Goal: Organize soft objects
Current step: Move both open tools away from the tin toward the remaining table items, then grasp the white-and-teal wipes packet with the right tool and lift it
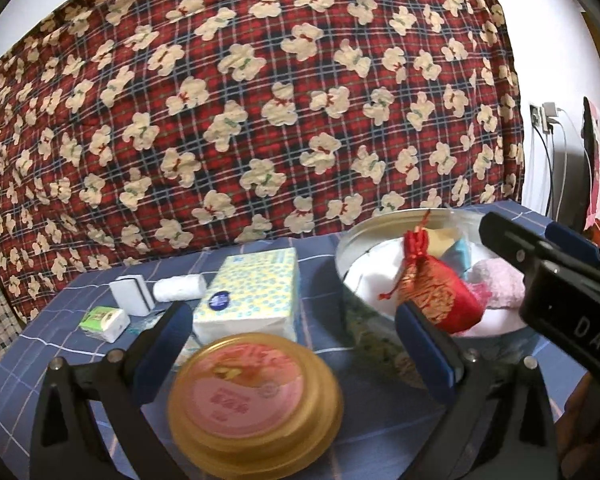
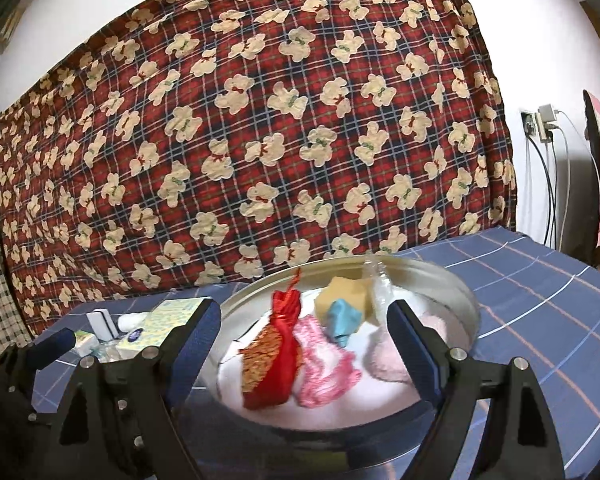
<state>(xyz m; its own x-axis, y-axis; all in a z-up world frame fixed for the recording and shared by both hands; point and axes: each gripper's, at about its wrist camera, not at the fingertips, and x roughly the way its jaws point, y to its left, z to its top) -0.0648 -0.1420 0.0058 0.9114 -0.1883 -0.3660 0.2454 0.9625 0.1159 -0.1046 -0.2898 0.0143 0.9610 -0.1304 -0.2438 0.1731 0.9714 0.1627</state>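
Observation:
A round silver tin (image 2: 466, 300) stands on the blue checked cloth. It holds a red brocade pouch (image 2: 274, 356), a pink knitted piece (image 2: 324, 372), a blue piece (image 2: 344, 318), a yellow sponge (image 2: 344, 290) and a pale pink fluffy thing (image 2: 384, 360). My right gripper (image 2: 304, 308) hovers open over the tin with nothing between its fingers; it also reaches in from the right (image 1: 520, 236) in the left wrist view. My left gripper (image 1: 292, 316) is open, and a gold lid with a pink top (image 1: 256, 396) lies blurred between and below its fingers, untouched by the right pad.
Left of the tin lie a dotted tissue pack (image 1: 252, 292), a white roll (image 1: 180, 288), a white box (image 1: 132, 294) and a small green pack (image 1: 104, 320). A red plaid bear quilt (image 1: 260, 100) rises behind. A wall socket (image 2: 540, 122) with cables is at the right.

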